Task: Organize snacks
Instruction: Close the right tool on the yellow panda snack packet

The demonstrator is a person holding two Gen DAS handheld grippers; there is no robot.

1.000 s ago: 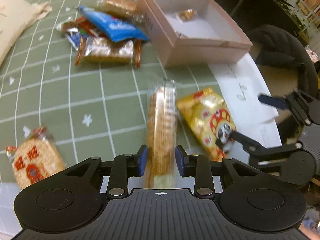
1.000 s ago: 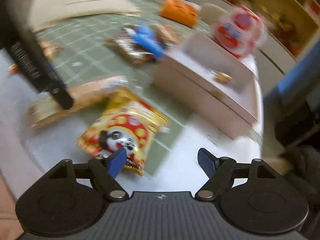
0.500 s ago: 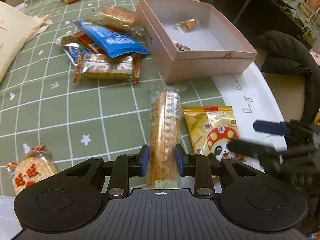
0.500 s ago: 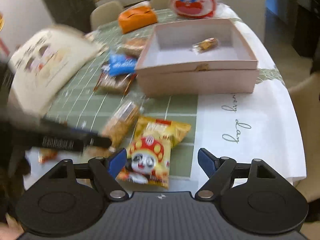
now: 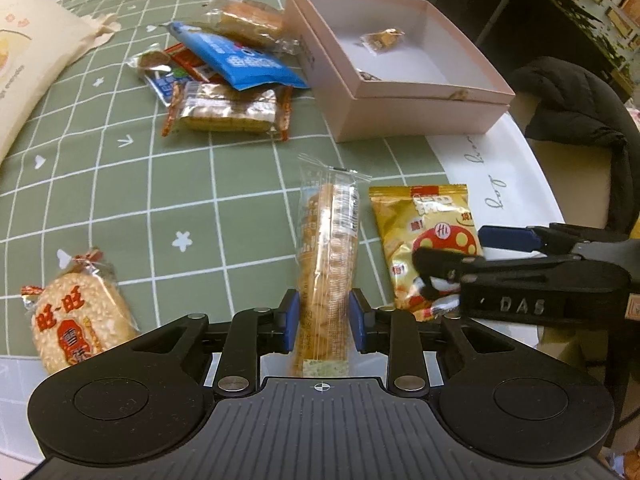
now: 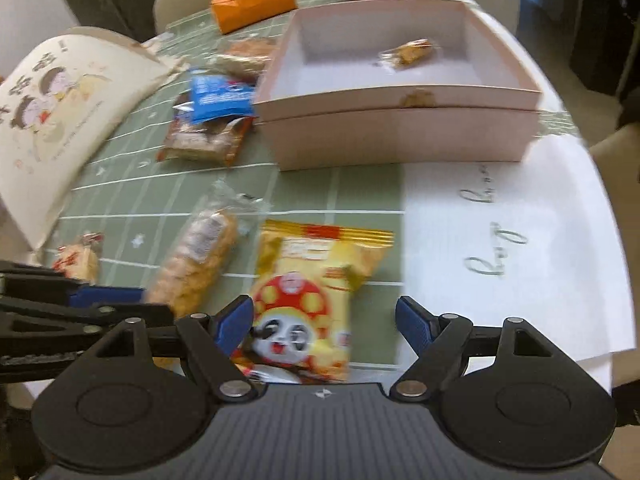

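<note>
Snacks are lying loose on the green cloth: the left gripper (image 5: 322, 316) is closing snugly on the long cracker pack (image 5: 326, 264), while the right gripper (image 6: 324, 322) is hanging wide open around the yellow panda bag (image 6: 316, 292), gripping nothing. Next, probably, both need lifting into the pink box (image 5: 416, 110) beyond.

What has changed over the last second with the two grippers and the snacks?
The left gripper has closed in on the cracker sleeve, pads now at its sides. The right gripper rolled level and came in over the yellow panda bag, jaws wide open, not gripping. Both packets, the snack pile and the pink box lie where they were.
</note>
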